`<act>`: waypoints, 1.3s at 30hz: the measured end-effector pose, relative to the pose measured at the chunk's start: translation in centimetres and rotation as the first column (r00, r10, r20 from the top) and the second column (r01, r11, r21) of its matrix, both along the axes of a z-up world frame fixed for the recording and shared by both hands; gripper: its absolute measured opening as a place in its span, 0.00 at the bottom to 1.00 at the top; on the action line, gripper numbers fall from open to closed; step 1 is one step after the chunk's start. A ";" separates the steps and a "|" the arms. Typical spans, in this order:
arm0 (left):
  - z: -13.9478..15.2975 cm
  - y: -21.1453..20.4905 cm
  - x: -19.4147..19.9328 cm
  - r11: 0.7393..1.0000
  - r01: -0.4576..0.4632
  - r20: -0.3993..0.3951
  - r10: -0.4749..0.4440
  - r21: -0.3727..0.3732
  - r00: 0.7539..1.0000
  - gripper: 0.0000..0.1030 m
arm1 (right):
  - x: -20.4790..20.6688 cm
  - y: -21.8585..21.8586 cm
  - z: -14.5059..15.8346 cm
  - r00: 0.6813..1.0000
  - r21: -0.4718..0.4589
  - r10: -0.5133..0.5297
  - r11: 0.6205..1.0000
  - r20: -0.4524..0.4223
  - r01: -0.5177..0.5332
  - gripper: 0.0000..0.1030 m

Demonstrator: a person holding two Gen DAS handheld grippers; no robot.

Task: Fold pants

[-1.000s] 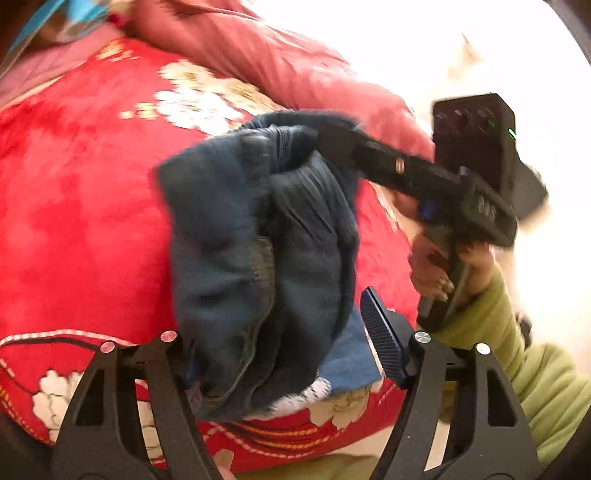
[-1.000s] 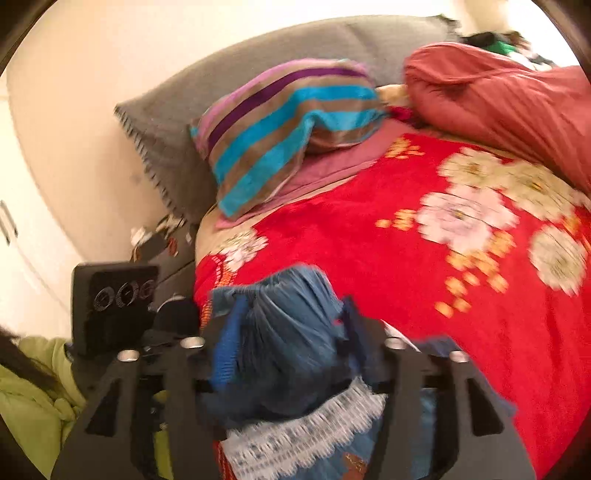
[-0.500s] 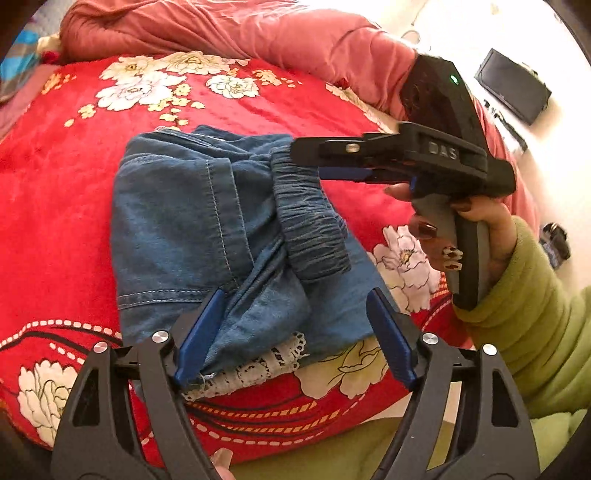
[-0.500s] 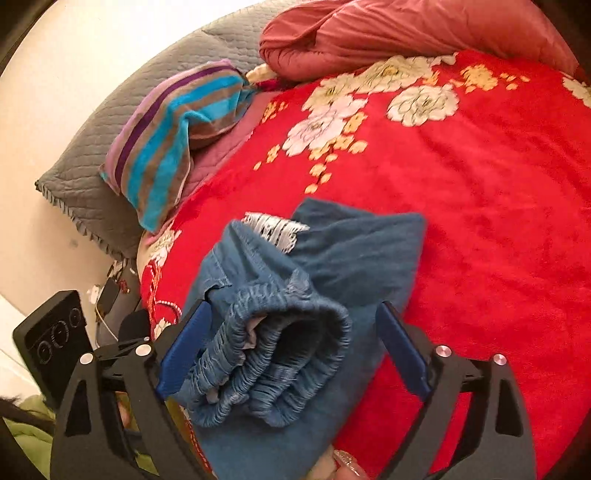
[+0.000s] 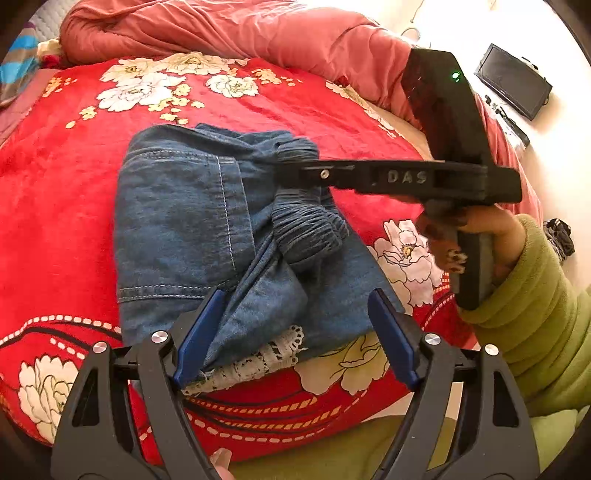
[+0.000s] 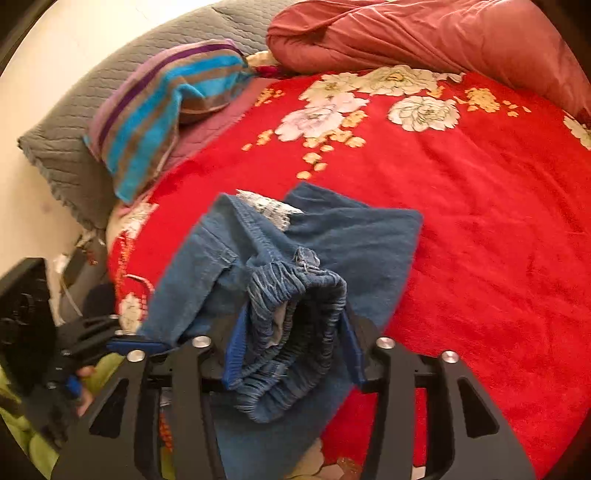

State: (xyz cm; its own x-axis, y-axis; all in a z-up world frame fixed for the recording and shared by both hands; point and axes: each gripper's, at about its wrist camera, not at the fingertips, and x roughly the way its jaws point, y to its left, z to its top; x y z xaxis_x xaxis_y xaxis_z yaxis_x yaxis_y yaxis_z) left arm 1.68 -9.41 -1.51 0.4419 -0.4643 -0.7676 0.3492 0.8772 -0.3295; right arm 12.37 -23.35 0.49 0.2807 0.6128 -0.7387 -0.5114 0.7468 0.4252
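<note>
The blue denim pants (image 5: pixel 184 229) lie bunched and partly folded on the red floral blanket (image 5: pixel 55 177), with a white lace hem at the near edge. My left gripper (image 5: pixel 295 332) is open, its blue pads either side of the pants' near edge. My right gripper (image 6: pixel 291 343) is shut on the elastic waistband (image 6: pixel 295 295) and holds it bunched just above the pants. It also shows in the left wrist view (image 5: pixel 388 177), reaching in from the right over the waistband (image 5: pixel 306 229).
A pink duvet (image 5: pixel 229 33) lies along the far side of the bed. A striped pillow (image 6: pixel 162 110) and a grey pillow (image 6: pixel 62 140) are at the head. The bed edge is close in front of me. A black device (image 5: pixel 513 81) lies on the floor.
My right gripper has closed on the waistband, which it had only straddled. The pants have settled flat on the blanket. My left gripper stays open at the near edge.
</note>
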 end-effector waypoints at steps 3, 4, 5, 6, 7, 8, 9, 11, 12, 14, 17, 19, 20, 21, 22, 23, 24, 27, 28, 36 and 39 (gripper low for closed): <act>0.4 0.3 -0.2 1.000 -0.011 0.008 0.011 -0.007 1.000 0.70 | -0.4 -0.4 0.8 0.999 0.000 -0.003 1.000 0.032 0.003 0.59; 0.5 0.4 -0.3 1.000 -0.016 0.014 0.016 -0.005 1.000 0.72 | -0.7 -0.6 1.4 0.998 -0.003 -0.002 1.000 0.059 0.002 0.60; 0.7 0.5 -0.3 1.000 -0.020 0.018 0.020 -0.005 1.000 0.76 | -0.9 -0.8 1.9 0.997 -0.009 -0.004 1.000 0.076 0.005 0.64; 0.8 0.6 -0.4 1.000 -0.024 0.023 0.024 -0.006 0.999 0.76 | -1.1 -1.1 2.4 0.995 -0.014 -0.011 1.000 0.101 0.012 0.68; 1.1 0.7 -0.5 1.000 -0.030 0.029 0.030 -0.005 0.999 0.76 | -1.3 -1.3 2.8 0.993 -0.015 -0.015 1.000 0.114 0.017 0.69; 1.2 0.8 -0.5 0.999 -0.036 0.034 0.036 -0.005 0.999 0.77 | -1.6 -1.7 3.3 0.991 -0.014 -0.021 1.000 0.130 0.023 0.71; 1.5 1.0 -0.6 0.999 -0.042 0.039 0.042 -0.004 0.998 0.78 | -1.9 -1.9 3.6 0.990 -0.016 -0.023 1.000 0.140 0.026 0.73; 1.9 1.2 -0.7 0.999 -0.054 0.050 0.055 -0.004 0.997 0.80 | -2.4 -2.2 4.1 0.986 -0.025 -0.030 0.999 0.165 0.035 0.74; 2.1 1.4 -0.8 0.998 -0.062 0.055 0.062 -0.004 0.997 0.81 | -2.8 -2.5 4.5 0.983 -0.029 -0.029 0.999 0.183 0.035 0.74; 2.4 1.6 -0.9 0.997 -0.073 0.063 0.073 -0.002 0.995 0.83 | -3.6 -2.8 4.8 0.979 -0.033 -0.024 0.999 0.204 0.031 0.77; 2.8 2.1 -1.0 0.995 -0.096 0.076 0.095 0.007 0.993 0.85 | -4.8 -3.1 5.4 0.971 -0.048 -0.010 0.999 0.238 0.023 0.81; 3.0 2.5 -1.0 0.993 -0.114 0.084 0.113 0.011 0.990 0.88 | -5.9 -3.3 5.8 0.963 -0.067 0.013 0.998 0.269 0.005 0.81; 3.1 2.8 -1.0 0.992 -0.128 0.088 0.126 0.013 0.988 0.89 | -6.3 -3.3 5.9 0.960 -0.074 0.022 0.997 0.278 -0.001 0.81; 3.2 3.2 -0.9 0.990 -0.142 0.086 0.141 0.010 0.986 0.89 | -6.7 -3.3 6.0 0.958 -0.083 0.033 0.996 0.286 -0.009 0.82; 3.1 3.5 -0.8 0.989 -0.150 0.082 0.149 0.005 0.985 0.89 | -7.0 -3.3 6.0 0.957 -0.094 0.036 0.996 0.287 -0.010 0.83; 3.0 4.0 -0.7 0.987 -0.164 0.077 0.163 0.002 0.984 0.89 | -7.1 -3.3 5.9 0.958 -0.103 0.035 0.995 0.285 -0.006 0.84; 3.0 4.3 -0.5 0.984 -0.176 0.073 0.175 0.001 0.982 0.90 | -7.1 -3.3 5.6 0.961 -0.106 0.031 0.994 0.275 -0.002 0.84; 2.3 5.6 0.4 0.974 -0.225 0.040 0.224 -0.002 0.974 0.90 | -6.5 -3.3 4.8 0.972 -0.090 -0.002 0.996 0.236 0.023 0.84; 1.9 6.0 0.9 0.971 -0.239 0.022 0.239 -0.002 0.971 0.90 | -6.1 -3.3 4.3 0.976 -0.093 -0.022 0.995 0.215 0.043 0.84; -0.5 7.3 3.7 0.955 -0.289 -0.027 0.291 0.059 0.956 0.90 | -2.1 -2.6 -0.1 0.994 -0.068 -0.110 0.992 0.010 0.110 0.80; -0.9 7.3 4.5 0.956 -0.287 -0.033 0.289 0.063 0.957 0.90 | -1.1 -2.5 -1.3 0.992 -0.043 -0.113 0.993 -0.050 0.111 0.78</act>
State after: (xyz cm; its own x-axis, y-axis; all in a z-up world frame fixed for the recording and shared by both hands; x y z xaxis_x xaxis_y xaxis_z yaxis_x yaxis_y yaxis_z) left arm 6.20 -2.06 -2.45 0.5179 -0.2770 -0.8094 0.0665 0.9563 -0.2848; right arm 11.25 -25.82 -0.81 0.3060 0.5492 -0.7776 -0.4014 0.8151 0.4177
